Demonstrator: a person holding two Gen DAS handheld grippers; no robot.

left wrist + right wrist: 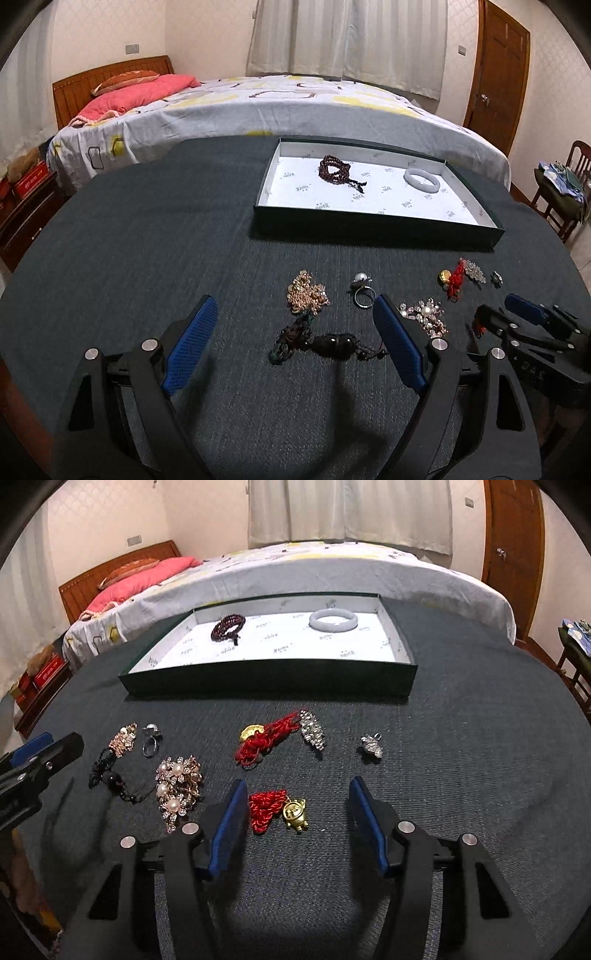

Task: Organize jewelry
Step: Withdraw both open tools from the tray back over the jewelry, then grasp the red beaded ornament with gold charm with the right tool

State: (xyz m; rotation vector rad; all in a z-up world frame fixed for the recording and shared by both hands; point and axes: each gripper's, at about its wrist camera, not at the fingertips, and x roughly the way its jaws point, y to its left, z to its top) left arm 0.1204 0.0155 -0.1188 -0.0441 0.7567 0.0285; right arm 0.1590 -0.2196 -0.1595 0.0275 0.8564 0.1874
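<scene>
A dark green tray (376, 225) (269, 686) with a white lining holds a dark red bead bracelet (334, 170) (227, 627) and a pale bangle (422, 178) (333, 620). Loose jewelry lies on the dark cloth in front of it. My left gripper (293, 317) is open around a black cord pendant (330, 345) (110, 777), near a rose-gold piece (306, 293) and a pearl ring (364, 291) (152, 740). My right gripper (297, 794) is open around a red cord with a gold charm (279, 810). A pearl brooch (179, 786) (424, 315) lies between the two grippers.
A red cord with a gold piece (264, 738), a crystal brooch (313, 731) and a small silver charm (371, 746) lie between the right gripper and the tray. A bed (258, 107) stands behind the table. A chair (565, 192) stands at the right.
</scene>
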